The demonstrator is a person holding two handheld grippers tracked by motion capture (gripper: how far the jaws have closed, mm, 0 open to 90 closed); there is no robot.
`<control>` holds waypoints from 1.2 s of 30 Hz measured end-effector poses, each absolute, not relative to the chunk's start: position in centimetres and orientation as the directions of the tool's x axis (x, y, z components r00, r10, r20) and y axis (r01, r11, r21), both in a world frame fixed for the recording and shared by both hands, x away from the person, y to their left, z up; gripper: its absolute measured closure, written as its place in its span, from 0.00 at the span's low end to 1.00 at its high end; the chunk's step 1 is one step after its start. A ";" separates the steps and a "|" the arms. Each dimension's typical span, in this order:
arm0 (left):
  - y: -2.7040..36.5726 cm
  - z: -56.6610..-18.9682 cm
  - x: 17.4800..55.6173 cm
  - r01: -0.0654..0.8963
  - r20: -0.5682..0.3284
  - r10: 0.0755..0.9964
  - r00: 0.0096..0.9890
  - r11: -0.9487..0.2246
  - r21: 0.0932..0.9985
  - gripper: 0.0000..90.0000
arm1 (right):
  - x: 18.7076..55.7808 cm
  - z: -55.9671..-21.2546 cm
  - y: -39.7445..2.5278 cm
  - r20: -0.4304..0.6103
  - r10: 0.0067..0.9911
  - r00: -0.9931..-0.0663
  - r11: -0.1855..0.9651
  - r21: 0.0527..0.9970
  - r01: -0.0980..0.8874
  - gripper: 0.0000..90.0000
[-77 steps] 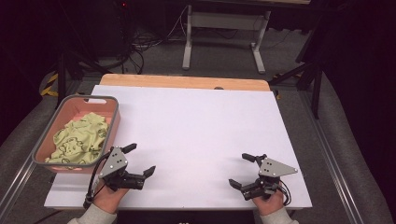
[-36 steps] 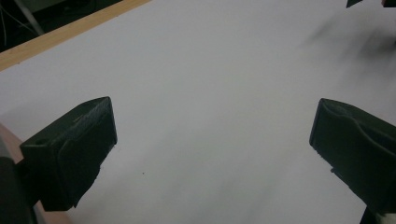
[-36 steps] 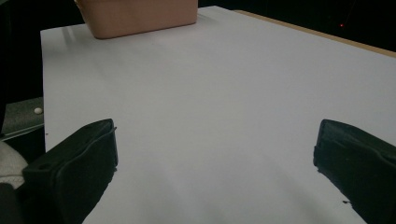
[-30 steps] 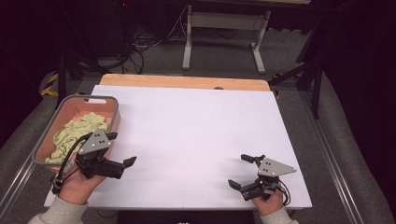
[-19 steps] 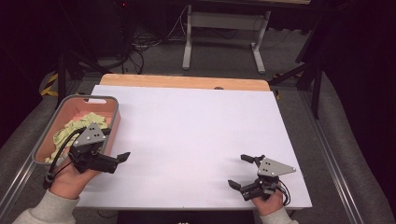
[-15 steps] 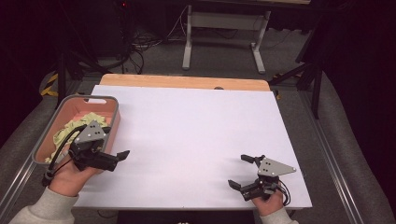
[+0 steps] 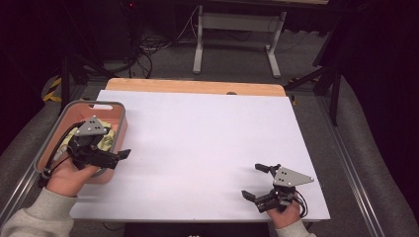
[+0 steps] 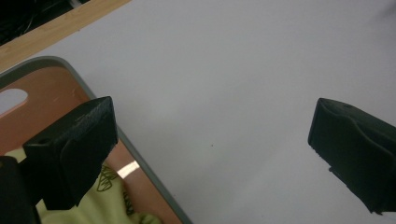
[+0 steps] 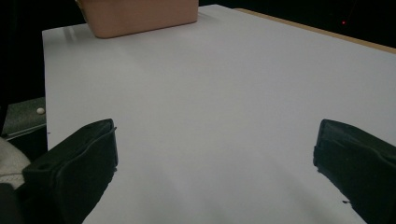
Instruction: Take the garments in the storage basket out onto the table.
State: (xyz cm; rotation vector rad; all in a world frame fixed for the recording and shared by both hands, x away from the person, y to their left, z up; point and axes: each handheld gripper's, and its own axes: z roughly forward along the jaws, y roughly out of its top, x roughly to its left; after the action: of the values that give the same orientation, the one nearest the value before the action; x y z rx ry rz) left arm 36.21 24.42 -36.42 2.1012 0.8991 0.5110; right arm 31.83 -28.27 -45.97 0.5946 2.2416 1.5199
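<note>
A salmon-pink bin with a grey rim (image 7: 94,102) stands at the table's left edge, and a yellow-green cloth (image 7: 106,141) lies crumpled inside it. My left gripper (image 7: 117,145) hovers over the bin's right wall, open and holding nothing. In the left gripper view its jaws stand wide apart (image 8: 212,154): one is over the cloth (image 8: 107,205) inside the bin rim (image 8: 154,179), the other over the white table. My right gripper (image 7: 253,181) rests open near the front right edge. The right gripper view shows its jaws (image 9: 215,168) spread over bare white surface, with the bin (image 9: 140,14) far ahead.
The white tabletop (image 7: 207,143) stretches between the two grippers, with a wooden strip (image 7: 197,86) along its far edge. Dark floor, cables and a metal stand (image 7: 200,44) lie beyond the table.
My left gripper has moved left and away from the front edge, and now sits over the bin's right side. The right gripper has not moved.
</note>
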 end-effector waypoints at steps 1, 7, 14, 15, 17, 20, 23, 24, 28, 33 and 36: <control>24.6 -36.4 36.4 0.432 0.058 0.747 0.663 -0.444 0.785 0.03 | 31.8 -46.0 -28.3 -0.064 0.533 -0.844 0.330 0.934 0.138 0.01; 25.4 -36.3 37.2 0.450 0.074 0.762 0.644 -0.455 0.768 0.03 | 31.8 -46.0 -28.3 -0.062 0.532 -0.845 0.332 0.933 0.141 0.01; 26.3 -36.5 38.4 0.474 0.093 0.770 0.632 -0.478 0.739 0.03 | 31.8 -46.0 -28.3 -0.060 0.530 -0.846 0.331 0.933 0.141 0.01; 26.4 -36.5 38.5 0.477 0.091 0.770 0.631 -0.478 0.737 0.03 | 31.8 -46.0 -28.3 -0.059 0.531 -0.845 0.330 0.933 0.142 0.01; 26.5 -36.6 38.7 0.471 0.102 0.761 0.641 -0.494 0.730 0.02 | 31.8 -46.0 -28.3 -0.058 0.531 -0.845 0.330 0.933 0.143 0.01; 26.6 -36.9 39.1 0.482 0.106 0.763 0.637 -0.502 0.718 0.01 | 31.8 -46.0 -28.2 -0.059 0.531 -0.845 0.332 0.932 0.144 0.01; 26.9 -37.1 39.5 0.501 0.112 0.770 0.628 -0.510 0.699 0.03 | 31.8 -46.0 -28.2 -0.059 0.532 -0.844 0.332 0.932 0.145 0.01; 27.0 -37.2 39.6 0.504 0.115 0.770 0.627 -0.514 0.694 0.02 | 31.9 -46.0 -28.3 -0.058 0.532 -0.845 0.332 0.932 0.145 0.01; 27.4 -37.4 40.1 0.528 0.124 0.782 0.611 -0.519 0.672 0.02 | 31.9 -46.1 -28.3 -0.055 0.531 -0.846 0.330 0.933 0.146 0.01; 28.1 -37.8 40.8 0.570 0.135 0.800 0.584 -0.523 0.634 0.02 | 31.9 -46.1 -28.3 -0.053 0.531 -0.846 0.329 0.933 0.148 0.01; 28.6 -38.1 41.3 0.598 0.138 0.810 0.570 -0.524 0.606 0.03 | 31.9 -46.1 -28.3 -0.050 0.530 -0.847 0.329 0.932 0.151 0.01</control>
State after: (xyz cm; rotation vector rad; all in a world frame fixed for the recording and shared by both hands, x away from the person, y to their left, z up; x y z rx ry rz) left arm 41.26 28.63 -38.06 2.3019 1.1265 0.5610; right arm 31.91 -28.29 -46.10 0.6057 2.2536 1.5251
